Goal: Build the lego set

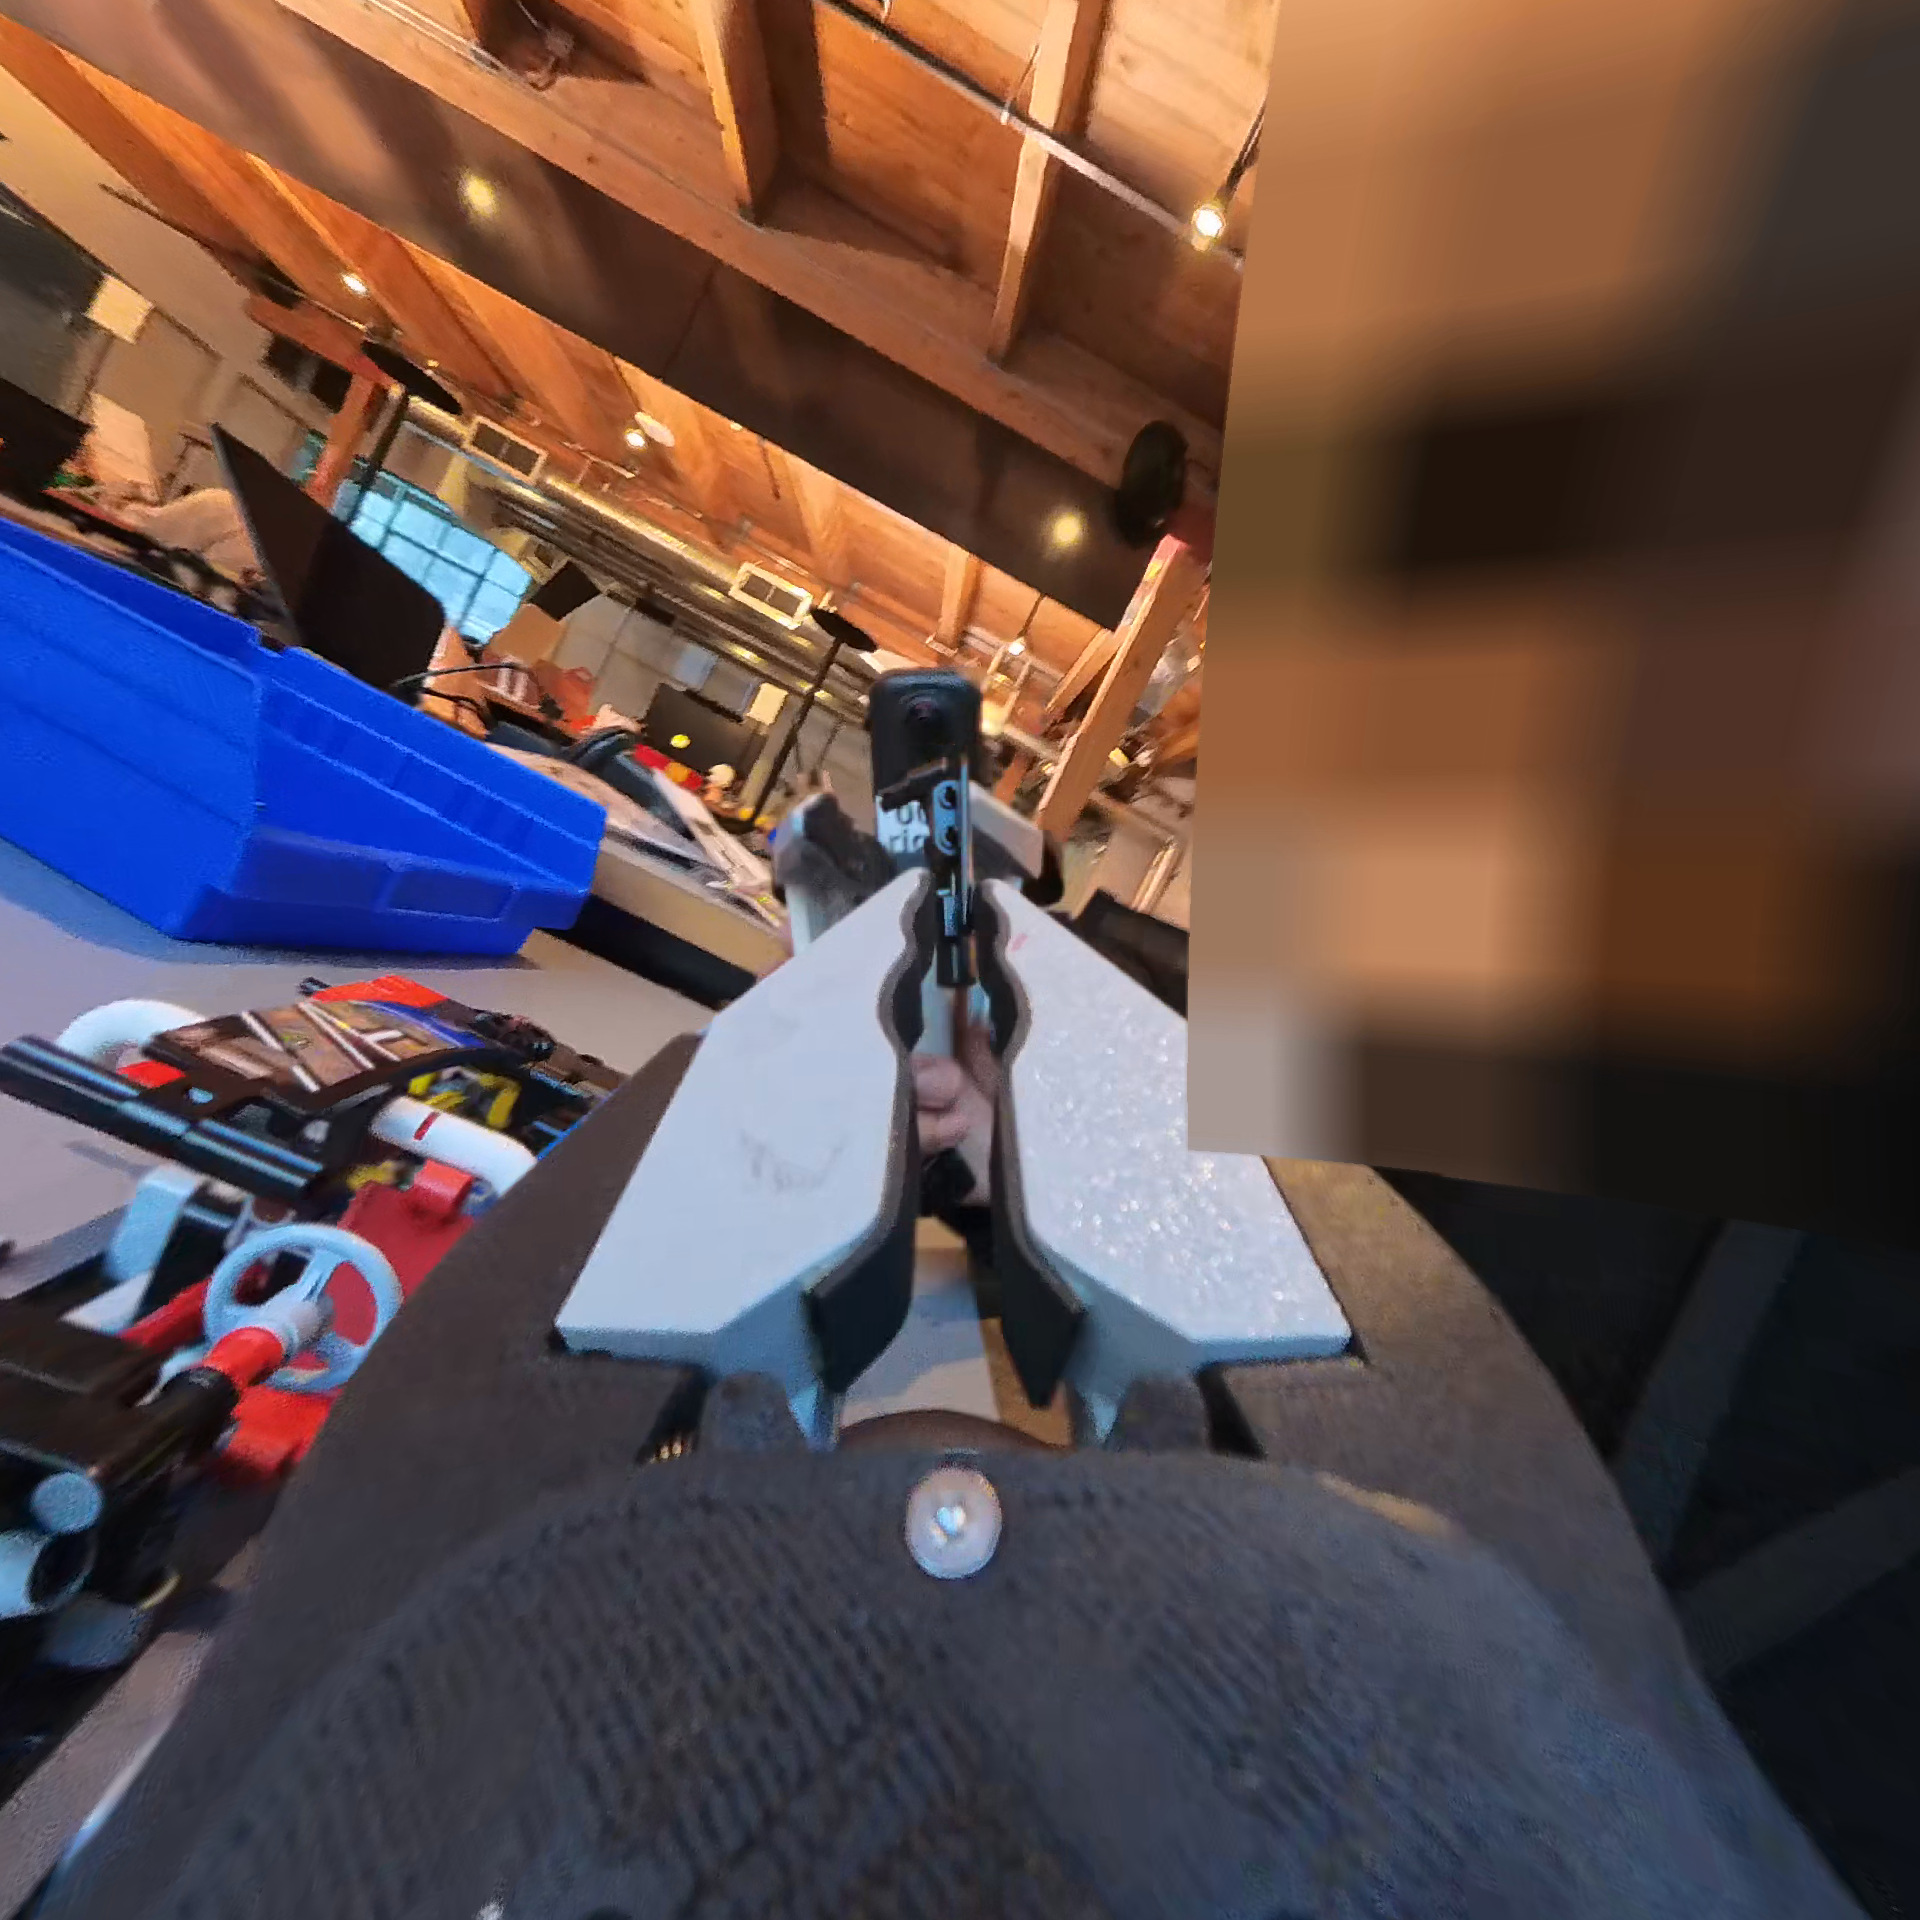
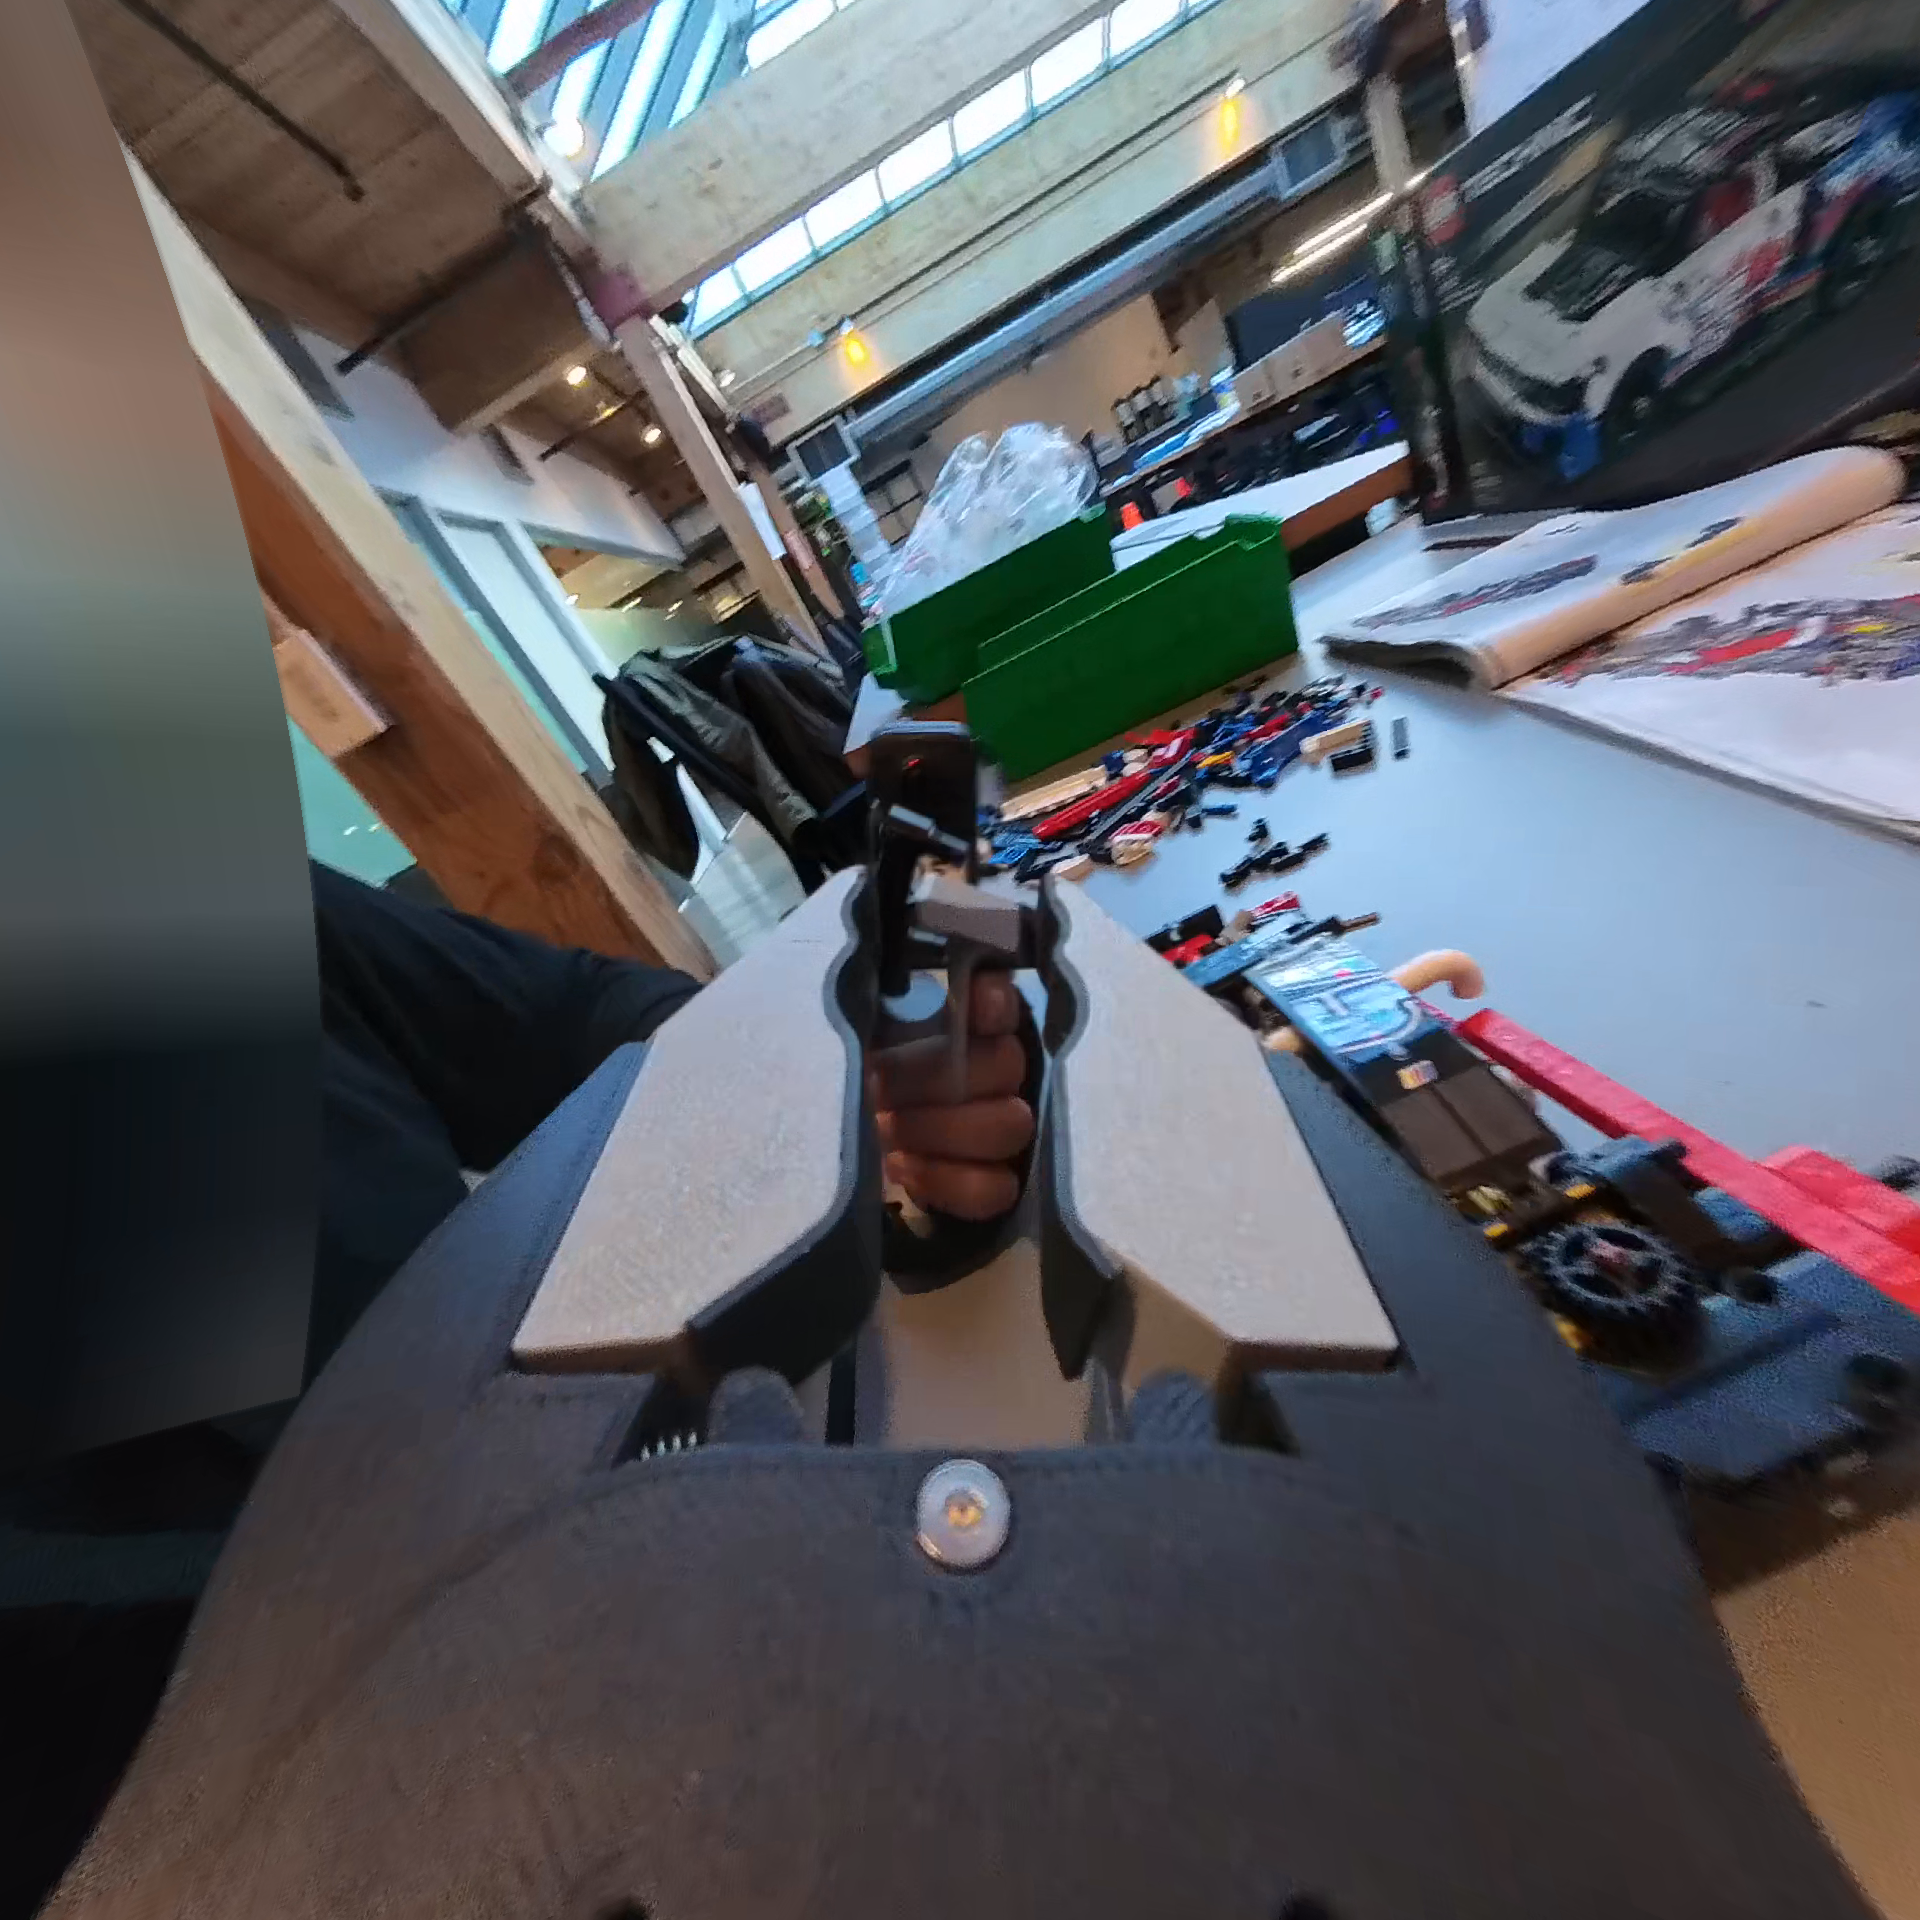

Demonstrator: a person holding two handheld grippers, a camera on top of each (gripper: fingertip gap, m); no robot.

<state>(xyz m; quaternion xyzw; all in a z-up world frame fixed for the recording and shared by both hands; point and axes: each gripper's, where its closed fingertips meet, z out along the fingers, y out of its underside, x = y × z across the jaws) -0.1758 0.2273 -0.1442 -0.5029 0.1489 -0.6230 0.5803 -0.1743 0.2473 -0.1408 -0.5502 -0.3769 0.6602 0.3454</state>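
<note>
The two grippers face each other tip to tip above the table's near edge. My left gripper (image 1: pixel 954 899) is nearly closed on a thin black Lego piece (image 1: pixel 950 831) with holes that sticks out past its tips. My right gripper (image 2: pixel 951 899) stands partly open. Its fingers straddle the left gripper's grey tips (image 2: pixel 977 923) and a black piece (image 2: pixel 894 914) lying against its left finger. The right gripper also shows in the left wrist view (image 1: pixel 920 821). The part-built red, white and black Lego car (image 1: pixel 270 1174) lies on the table beside both grippers and also shows in the right wrist view (image 2: pixel 1558 1174).
A blue bin (image 1: pixel 260 779) stands behind the car. The right wrist view shows several loose Lego pieces (image 2: pixel 1195 769), two green bins (image 2: pixel 1132 634), open instruction booklets (image 2: pixel 1662 623) and the set's box (image 2: pixel 1662 239) on the grey table (image 2: pixel 1558 883). A person's hand (image 2: pixel 956 1122) grips the left gripper's handle. The tips of both grippers are at nearly the same place.
</note>
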